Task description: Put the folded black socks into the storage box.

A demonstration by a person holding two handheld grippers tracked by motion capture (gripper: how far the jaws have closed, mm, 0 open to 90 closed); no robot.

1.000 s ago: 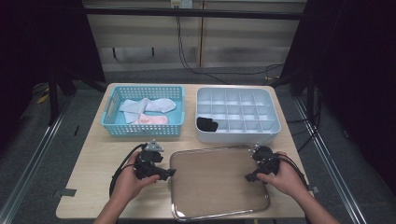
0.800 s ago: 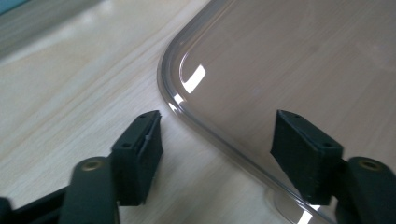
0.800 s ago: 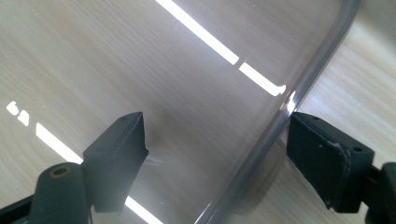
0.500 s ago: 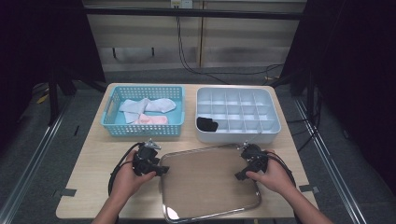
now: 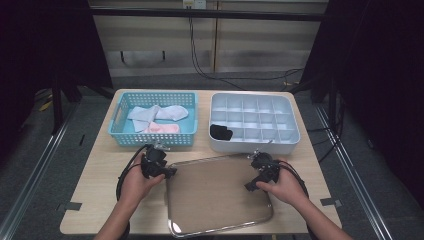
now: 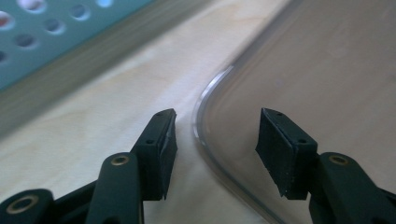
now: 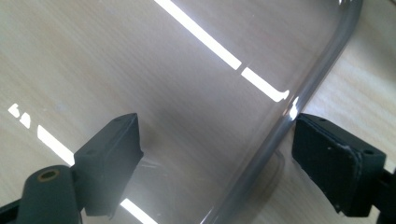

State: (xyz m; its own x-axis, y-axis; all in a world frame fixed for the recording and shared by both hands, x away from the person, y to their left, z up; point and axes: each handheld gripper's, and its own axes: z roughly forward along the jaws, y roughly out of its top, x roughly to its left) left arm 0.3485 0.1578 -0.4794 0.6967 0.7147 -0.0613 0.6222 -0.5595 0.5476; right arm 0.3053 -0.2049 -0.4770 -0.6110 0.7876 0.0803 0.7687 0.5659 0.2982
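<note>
A clear plastic tray [image 5: 215, 197] lies flat on the front middle of the wooden table [image 5: 95, 185]. My left gripper [image 5: 170, 173] is at its near-left corner. In the left gripper view the tray's rounded rim [image 6: 205, 126] runs between the jaws of the left gripper [image 6: 215, 149], which have just been closing; neither pad touches it. My right gripper [image 5: 250, 186] is at the tray's right edge. In the right gripper view the rim [image 7: 261, 154] passes between the wide jaws of the right gripper [image 7: 215, 163], which have just been opening, with gaps on both sides.
A blue perforated basket [image 5: 120, 132] with pale folded socks [image 5: 157, 114] stands at the back left. A white divided box [image 5: 295, 135] at the back right holds a black item [image 5: 221, 132] in a front-left cell. Cables loop from both grippers.
The tray has slid to the left and turned slightly, with both hands moving left along with it. The left jaws have narrowed around the rim.
</note>
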